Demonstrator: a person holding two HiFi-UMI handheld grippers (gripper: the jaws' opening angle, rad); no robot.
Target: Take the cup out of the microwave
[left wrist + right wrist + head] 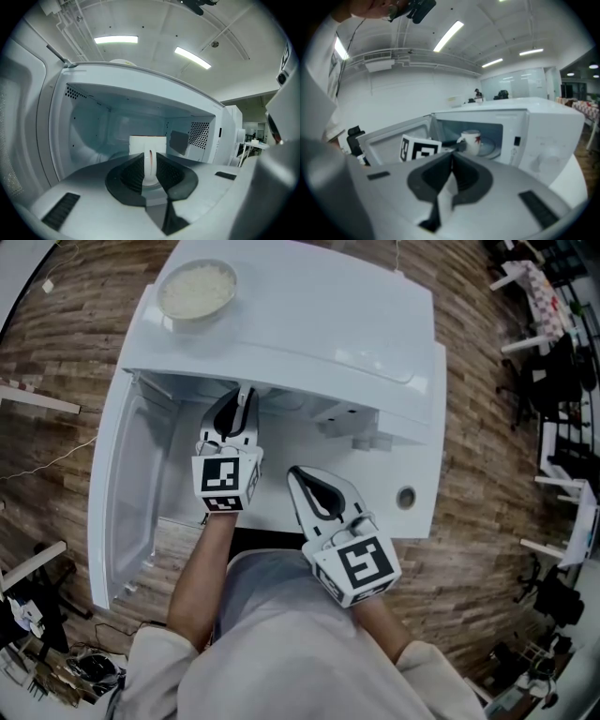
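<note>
Nearest to us, the right tongs point(296, 474) hang in front of the open microwave point(309, 324), clenched on nothing; their own view shows the two dark pads point(461, 176) meeting at the tips with no object in between. Beyond them the left tongs point(245, 395) reach into the oven cavity, and from the head view their tips vanish under the microwave's top, so the cup cannot be seen from there. The left gripper view fills that gap: those tongs point(150, 161) are closed on the handle of the white cup point(147, 143), which stands upright inside the cavity. From the right gripper view we see what the other two miss, a red mark on the cup point(472, 140) and the glass turntable point(490, 147) under it, with the left marker cube point(419, 149) just in front. The door point(127, 493) stands swung open at the left. Farthest off, only the head view shows a bowl of rice point(197, 289) on the microwave's top.
</note>
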